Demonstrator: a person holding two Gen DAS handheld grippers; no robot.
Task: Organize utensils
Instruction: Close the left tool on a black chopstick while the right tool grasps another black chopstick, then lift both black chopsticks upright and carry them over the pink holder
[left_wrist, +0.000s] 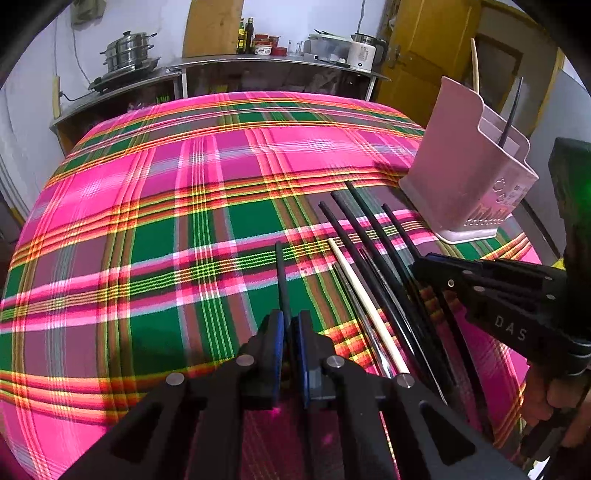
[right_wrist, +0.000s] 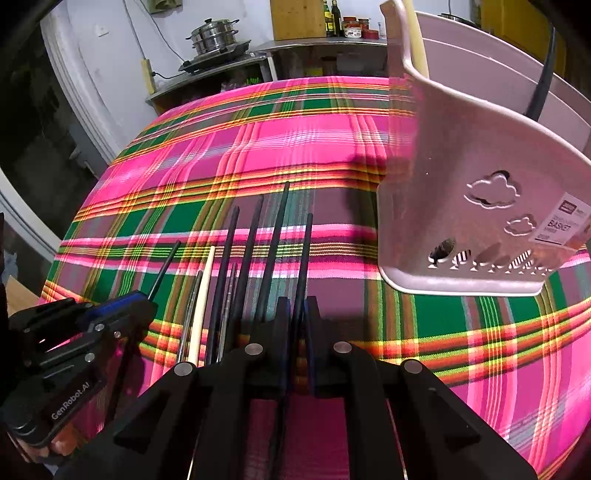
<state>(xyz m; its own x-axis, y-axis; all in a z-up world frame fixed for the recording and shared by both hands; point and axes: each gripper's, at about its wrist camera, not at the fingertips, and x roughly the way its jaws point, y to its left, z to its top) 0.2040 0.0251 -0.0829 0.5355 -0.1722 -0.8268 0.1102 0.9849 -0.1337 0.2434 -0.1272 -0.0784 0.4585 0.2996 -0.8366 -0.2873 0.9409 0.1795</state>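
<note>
I see thin black chopsticks (right_wrist: 258, 258) and one cream chopstick (right_wrist: 201, 295) lying side by side on the plaid tablecloth (left_wrist: 147, 221). My left gripper (left_wrist: 291, 325) pinches one black stick; my right gripper (right_wrist: 297, 314) pinches another. The pink holder (right_wrist: 480, 206), labelled "BASKET", stands right of the row, holding two sticks.

Both grippers are matte black with blue finger pads (left_wrist: 277, 343) and round silver pins. The right gripper (left_wrist: 436, 266) reads "DAS"; the left gripper (right_wrist: 147, 299) reads "GenRobot.AI". Bare fingers (left_wrist: 554, 402) show at four o'clock.
</note>
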